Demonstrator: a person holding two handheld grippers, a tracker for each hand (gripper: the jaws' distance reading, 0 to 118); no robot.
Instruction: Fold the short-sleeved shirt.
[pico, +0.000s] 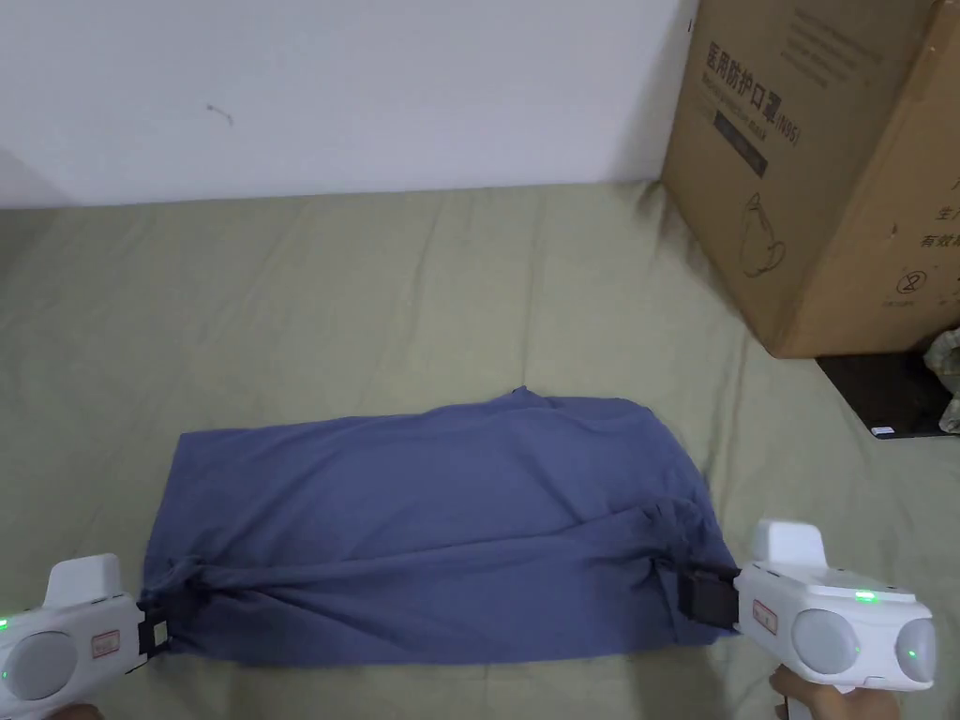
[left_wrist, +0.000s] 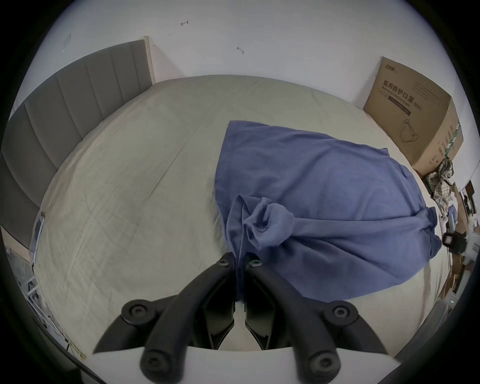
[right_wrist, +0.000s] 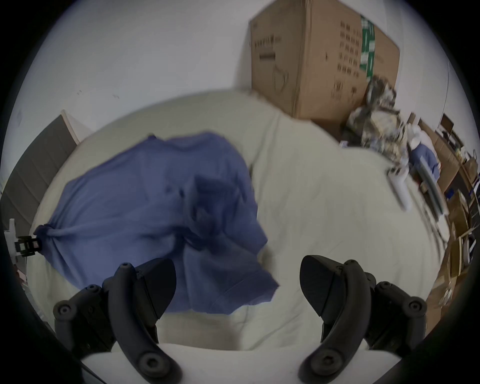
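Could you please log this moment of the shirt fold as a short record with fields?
surface: bed sheet, olive, wrinkled
garment: blue shirt, lying across the sheet, partly folded lengthwise
left tool: shut on the shirt's left end, cloth bunched at the jaws
right tool: jaws wide apart, at the shirt's right end, gripping nothing
nearby: cardboard box at the far right, against the wall
fold status: not finished; near edge rumpled

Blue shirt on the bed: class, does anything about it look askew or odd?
Yes. The shirt bunches into twisted knots at both ends; the left gripper pinches one end, the right gripper is open beside the other.
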